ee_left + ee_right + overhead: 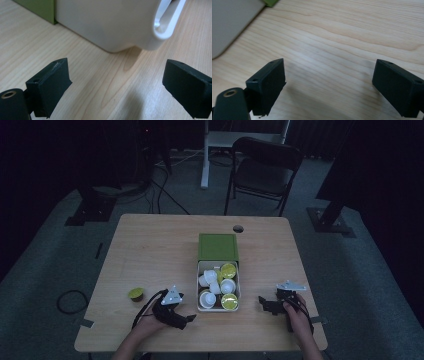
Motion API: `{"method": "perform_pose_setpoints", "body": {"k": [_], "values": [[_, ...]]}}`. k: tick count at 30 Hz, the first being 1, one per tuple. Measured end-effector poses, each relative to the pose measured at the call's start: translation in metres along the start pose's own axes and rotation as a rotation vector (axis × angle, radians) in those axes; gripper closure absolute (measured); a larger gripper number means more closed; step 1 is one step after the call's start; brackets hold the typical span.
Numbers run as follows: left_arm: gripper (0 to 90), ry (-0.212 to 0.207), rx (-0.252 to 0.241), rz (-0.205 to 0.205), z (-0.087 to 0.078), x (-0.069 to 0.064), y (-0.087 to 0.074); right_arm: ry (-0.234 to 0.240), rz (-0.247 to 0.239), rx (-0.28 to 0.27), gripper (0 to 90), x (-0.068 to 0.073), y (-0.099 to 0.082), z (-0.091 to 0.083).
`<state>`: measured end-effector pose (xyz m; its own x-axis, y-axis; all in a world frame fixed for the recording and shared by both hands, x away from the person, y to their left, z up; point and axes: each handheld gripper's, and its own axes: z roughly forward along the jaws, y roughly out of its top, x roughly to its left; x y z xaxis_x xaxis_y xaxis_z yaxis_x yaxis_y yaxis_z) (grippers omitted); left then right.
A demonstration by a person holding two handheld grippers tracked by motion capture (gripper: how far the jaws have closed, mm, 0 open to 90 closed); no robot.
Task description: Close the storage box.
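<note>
White box (218,307) of cups lies mid-table, long axis running away from the person, green lid (218,247) at its far end. Left gripper (189,318) just left of the box, right gripper (261,300) right of it, both jaws wide apart, holding nothing.

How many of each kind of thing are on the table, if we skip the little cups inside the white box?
Grippers: 2, the left gripper and the right gripper
White box: 1
Green lid: 1
Loose cup with a yellow-green top: 1
Total: 5
</note>
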<state>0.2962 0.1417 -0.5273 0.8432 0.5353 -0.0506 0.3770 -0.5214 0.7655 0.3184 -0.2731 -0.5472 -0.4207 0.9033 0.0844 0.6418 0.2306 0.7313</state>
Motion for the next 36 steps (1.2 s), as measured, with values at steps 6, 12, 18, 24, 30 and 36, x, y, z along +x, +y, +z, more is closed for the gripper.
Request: {"method": "perform_pose_setpoints", "body": {"k": [6, 12, 18, 24, 30, 36], "values": [[7.6, -0.005, -0.025, 0.019, 0.002, -0.001, 0.007, 0.044, -0.059, -0.009, 10.8, 0.008, 0.002, -0.008], [7.6, -0.007, -0.029, 0.037, 0.004, -0.001, 0.012, 0.098, -0.12, -0.012, 10.8, 0.02, 0.004, -0.016], [7.6, -0.011, -0.045, 0.047, 0.004, 0.001, 0.02, 0.158, -0.155, -0.024, 10.8, 0.03, 0.006, -0.024], [7.6, -0.017, -0.072, 0.043, 0.004, 0.003, 0.026, 0.26, -0.147, -0.079, 10.8, 0.039, 0.011, -0.034], [7.6, -0.013, -0.068, 0.051, 0.002, 0.004, 0.026, 0.334, -0.168, -0.105, 10.8, 0.049, 0.016, -0.039], [7.6, -0.03, -0.077, 0.056, 0.005, 0.0, 0.028, 0.367, -0.172, -0.116, 10.8, 0.058, 0.02, -0.037]]}}
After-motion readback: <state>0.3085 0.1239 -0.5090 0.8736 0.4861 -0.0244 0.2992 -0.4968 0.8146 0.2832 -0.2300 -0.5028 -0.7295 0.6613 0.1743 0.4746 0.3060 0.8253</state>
